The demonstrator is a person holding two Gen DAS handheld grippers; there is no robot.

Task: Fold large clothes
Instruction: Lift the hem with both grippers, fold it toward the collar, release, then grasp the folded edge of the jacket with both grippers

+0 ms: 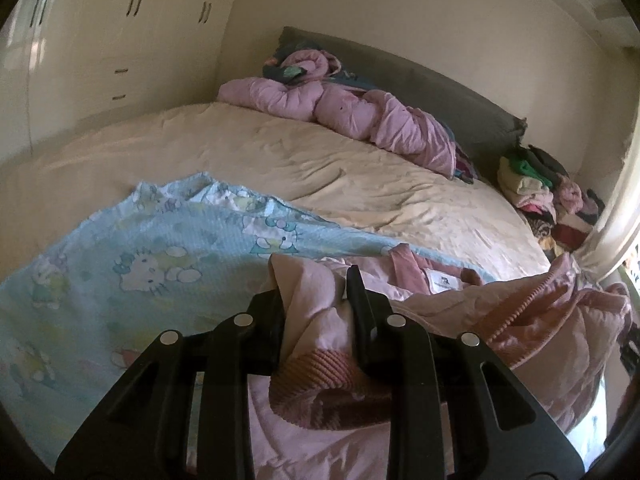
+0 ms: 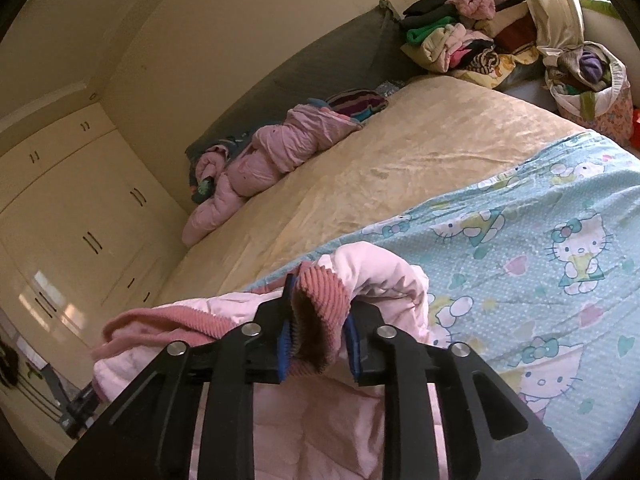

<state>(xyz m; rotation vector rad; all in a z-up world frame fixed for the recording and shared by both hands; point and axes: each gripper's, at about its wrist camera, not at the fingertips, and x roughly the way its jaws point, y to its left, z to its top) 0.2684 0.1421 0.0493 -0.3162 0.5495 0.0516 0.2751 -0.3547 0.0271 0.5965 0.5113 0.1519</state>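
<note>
Both tongs clamp cuffs of the pink jacket point(image 1: 520, 320) over the blanket point(image 1: 120, 248): left tongs point(image 1: 316, 300), right tongs point(image 2: 320, 320). Keep your sleeves taut; lay them flat on the blanket.

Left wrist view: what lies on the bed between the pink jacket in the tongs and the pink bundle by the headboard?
First the blue Hello Kitty blanket, then a bare stretch of cream bedsheet up to the pink bundle. The right wrist view agrees.

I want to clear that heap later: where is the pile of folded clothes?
The pile of folded clothes sits top right in the right wrist view, beyond the bed's far corner, beside the grey headboard.
</note>
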